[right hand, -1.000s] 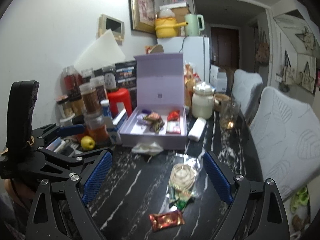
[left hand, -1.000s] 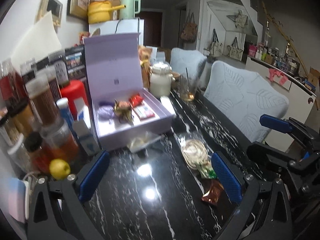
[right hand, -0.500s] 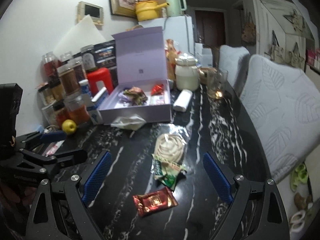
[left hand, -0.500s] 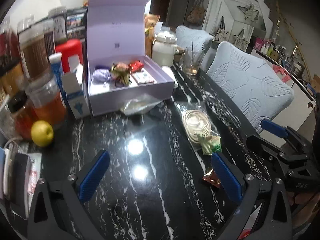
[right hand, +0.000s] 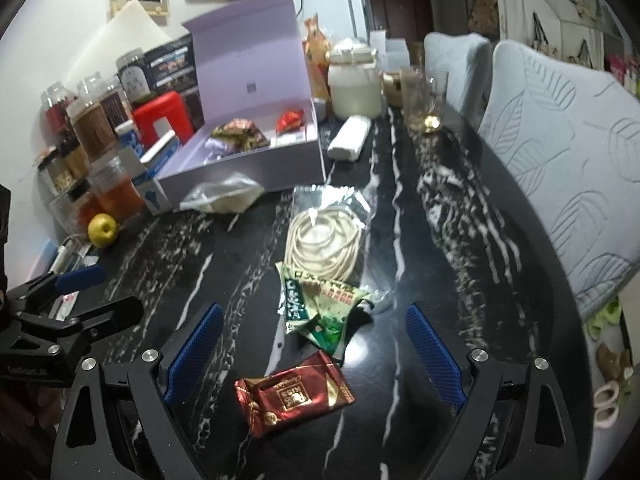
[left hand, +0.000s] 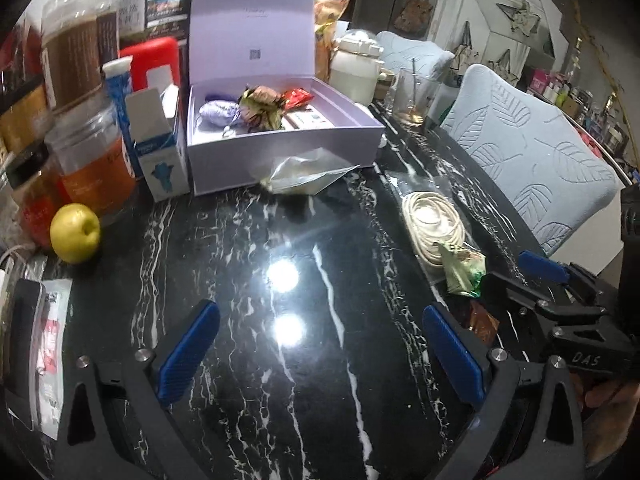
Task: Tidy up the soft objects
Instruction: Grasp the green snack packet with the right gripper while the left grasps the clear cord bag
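Both grippers gape empty; only the right wrist view fully shows the red wrapper.

Black gripper frames, blue ribbed fingers, silver screws, "DAS" marking.

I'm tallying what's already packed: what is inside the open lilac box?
The lilac box holds a purple pouch, a crumpled brownish-green wrapper, a red packet and a flat white-and-pink pack. Anything beneath them, or tight behind the front wall, is hidden.
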The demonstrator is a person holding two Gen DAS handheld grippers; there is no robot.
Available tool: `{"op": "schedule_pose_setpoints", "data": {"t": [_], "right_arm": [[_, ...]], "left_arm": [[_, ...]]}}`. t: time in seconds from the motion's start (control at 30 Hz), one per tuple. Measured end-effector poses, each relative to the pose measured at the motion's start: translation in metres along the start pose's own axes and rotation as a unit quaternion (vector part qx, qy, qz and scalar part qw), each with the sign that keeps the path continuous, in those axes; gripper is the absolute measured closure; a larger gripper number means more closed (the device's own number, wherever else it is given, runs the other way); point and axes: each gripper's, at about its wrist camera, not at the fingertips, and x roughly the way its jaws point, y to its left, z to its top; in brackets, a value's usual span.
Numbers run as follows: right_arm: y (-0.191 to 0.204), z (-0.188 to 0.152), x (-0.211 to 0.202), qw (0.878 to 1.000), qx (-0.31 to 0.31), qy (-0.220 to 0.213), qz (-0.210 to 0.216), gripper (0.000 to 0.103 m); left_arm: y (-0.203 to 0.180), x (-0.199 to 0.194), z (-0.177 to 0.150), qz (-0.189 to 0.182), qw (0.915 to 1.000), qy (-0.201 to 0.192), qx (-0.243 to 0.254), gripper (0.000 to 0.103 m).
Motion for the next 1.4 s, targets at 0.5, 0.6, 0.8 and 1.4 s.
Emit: {"op": "schedule_pose_setpoints", "data": {"t": [0.5,0.6,0.8,1.4], "right_arm": [[-0.002,0.002,0.051,0.999,0.018,0.049,-0.002,0.039],[-0.004,0.002,0.05,0.999,0.017,0.047,-0.002,0.057],[-0.01,-0.004,0.039,0.999,0.018,0.035,0.024,0.061],[-0.088,-0.006,-0.005,0.997,0.071,-0.012,-0.012,0.061]], "left_arm": [[0.021,0.024,0.011,-0.005,0.9993,0.016,-0.034,0.0],[0.02,0.026,0.014,-0.011,0.999,0.019,-0.038,0.0],[0.004,0.029,0.022,-0.007,0.9996,0.013,-0.022,0.0],[-0.083,0.057,0.052,-0.053,0.9981,0.026,0.017,0.0]]}}
